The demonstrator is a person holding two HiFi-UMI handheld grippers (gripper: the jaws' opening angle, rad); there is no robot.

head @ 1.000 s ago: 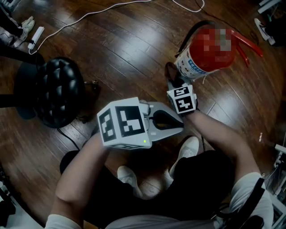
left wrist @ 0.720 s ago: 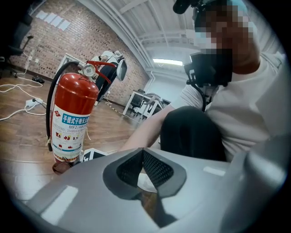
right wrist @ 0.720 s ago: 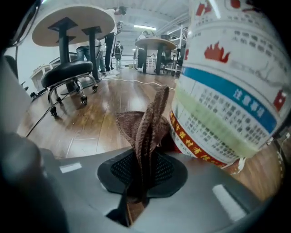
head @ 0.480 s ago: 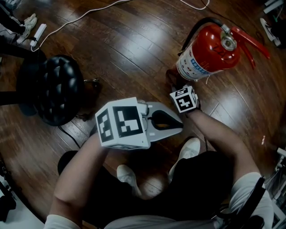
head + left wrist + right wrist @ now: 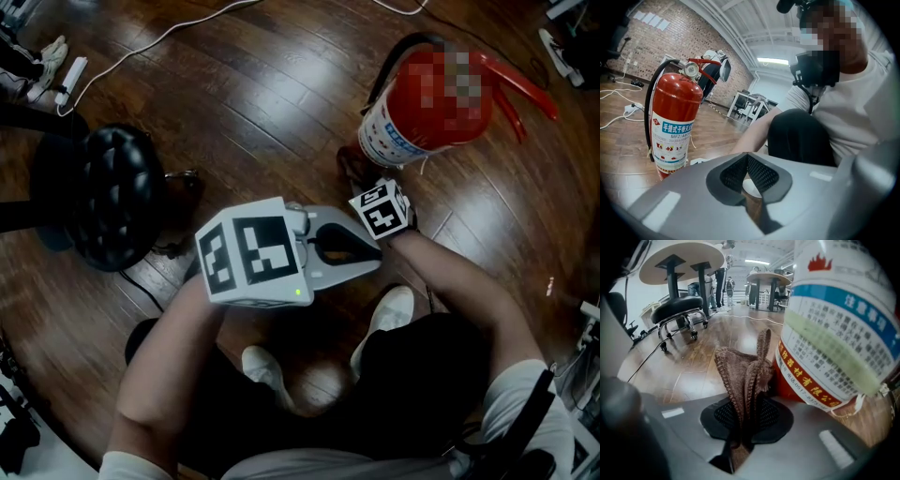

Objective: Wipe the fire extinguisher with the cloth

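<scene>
Fingers (image 5: 717,416) of your right gripper (image 5: 742,430): clenched on brown cloth (image 5: 746,376). Cloth: just beside lower red body of fire extinguisher (image 5: 834,333), upright on wood floor (image 5: 253,103). Your left gripper (image 5: 748,180): fingers pressed together, nothing between.

This looks like a loft-style office: a red brick wall (image 5: 642,37), glossy dark wooden plank floor (image 5: 253,84), round white pedestal tables (image 5: 679,258), a black padded wheeled stool (image 5: 677,309), white desks (image 5: 749,104), and ceiling strip lights (image 5: 771,61).
</scene>
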